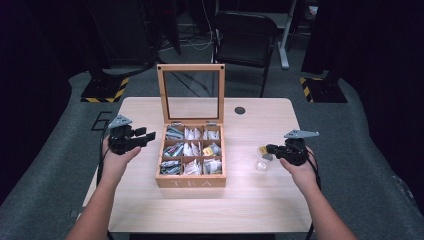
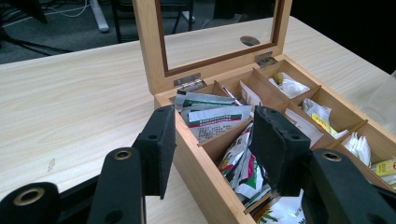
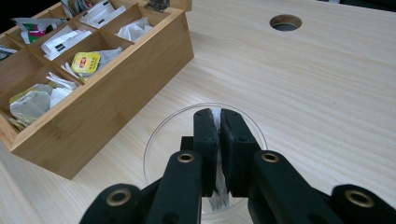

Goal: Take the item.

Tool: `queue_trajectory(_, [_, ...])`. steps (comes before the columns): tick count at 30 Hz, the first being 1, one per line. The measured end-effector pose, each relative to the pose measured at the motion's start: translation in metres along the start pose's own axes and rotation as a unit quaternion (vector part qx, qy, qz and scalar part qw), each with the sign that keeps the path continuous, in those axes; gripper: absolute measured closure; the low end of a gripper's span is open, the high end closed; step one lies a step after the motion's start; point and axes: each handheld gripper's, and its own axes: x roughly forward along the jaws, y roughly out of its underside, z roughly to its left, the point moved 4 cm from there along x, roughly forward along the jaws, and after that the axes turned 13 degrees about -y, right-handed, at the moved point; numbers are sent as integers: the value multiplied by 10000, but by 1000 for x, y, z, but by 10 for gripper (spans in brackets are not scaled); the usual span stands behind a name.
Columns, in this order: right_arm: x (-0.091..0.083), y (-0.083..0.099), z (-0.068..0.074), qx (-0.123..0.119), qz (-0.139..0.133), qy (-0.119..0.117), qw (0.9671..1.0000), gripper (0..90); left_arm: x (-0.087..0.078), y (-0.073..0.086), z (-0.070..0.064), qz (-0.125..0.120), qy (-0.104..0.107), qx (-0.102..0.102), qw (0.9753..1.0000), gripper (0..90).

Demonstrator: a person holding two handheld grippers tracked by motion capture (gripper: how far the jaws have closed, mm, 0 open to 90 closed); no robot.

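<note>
Right gripper (image 3: 218, 154) pinches a tea bag (image 3: 217, 196) over the glass (image 3: 154, 140); next, release. Left gripper (image 2: 212, 149) wide by the box (image 2: 205, 172).

Bright overhead light on the pale table (image 1: 260, 200), dark surroundings, soft slightly blurred detail throughout.
</note>
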Motion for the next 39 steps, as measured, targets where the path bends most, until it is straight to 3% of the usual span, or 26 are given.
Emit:
queue_trajectory(22, [1,-3,4,-31,64,-24,10000,748,-2,4,2,-33,-27,-25,10000,497])
queue_trajectory(28, [3,-18,14,-192,184,-80,9996,706,-3,3,3,-55,-37,-21,10000,492])
queue_trajectory(39, [12,-54,35,-396,126,-212,9989,611,-4,3,6,-62,29,-123,9999,475])
